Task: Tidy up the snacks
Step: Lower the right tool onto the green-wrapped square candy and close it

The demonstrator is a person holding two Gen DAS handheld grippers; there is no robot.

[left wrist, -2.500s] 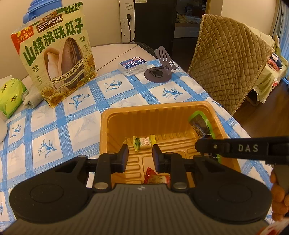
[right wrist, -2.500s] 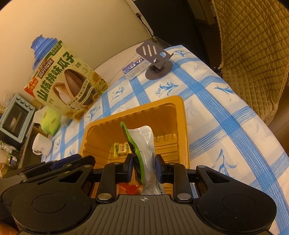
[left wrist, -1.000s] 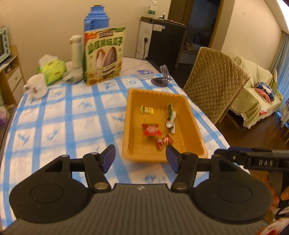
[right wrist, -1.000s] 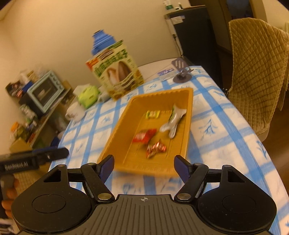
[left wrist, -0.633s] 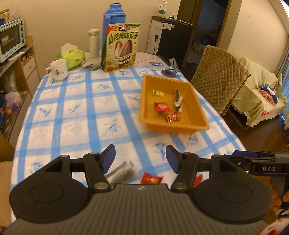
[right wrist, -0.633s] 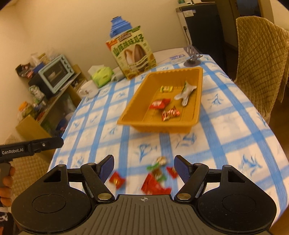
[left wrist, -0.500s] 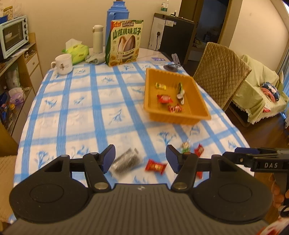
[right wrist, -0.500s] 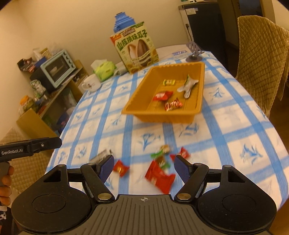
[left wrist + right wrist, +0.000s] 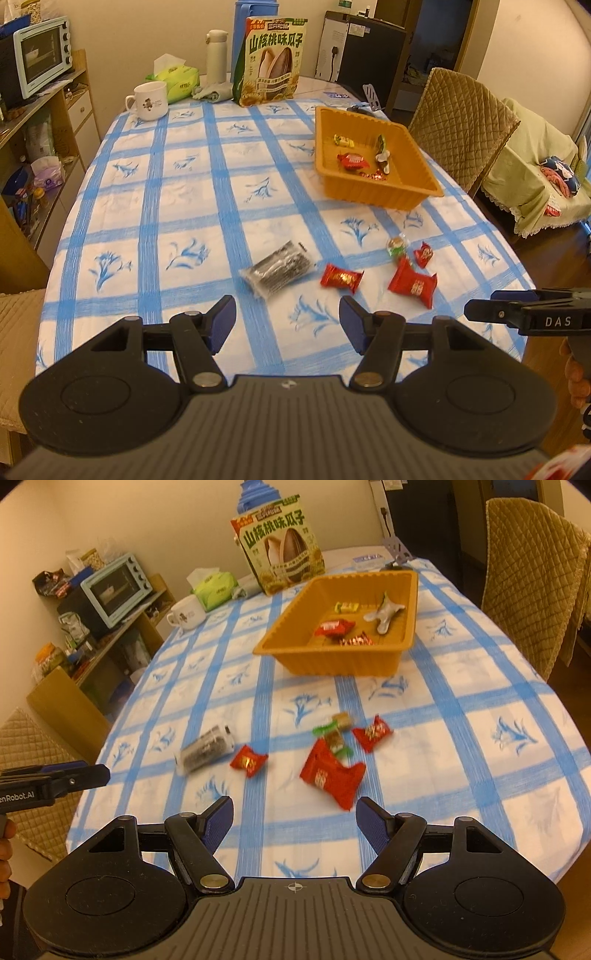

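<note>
Both grippers have pulled back from the orange tray (image 9: 384, 195); the left gripper (image 9: 287, 320) and right gripper (image 9: 294, 821) hold their fingers apart, empty. Loose red snack packets (image 9: 332, 777) now lie on the table (image 9: 177, 206) near them.

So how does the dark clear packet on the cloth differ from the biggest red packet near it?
The dark clear packet is see-through with black contents; the biggest red packet is opaque red. The dark one is long and lies farther left; the red one is squarer. Both lie loose on the tablecloth, outside the orange tray.
</note>
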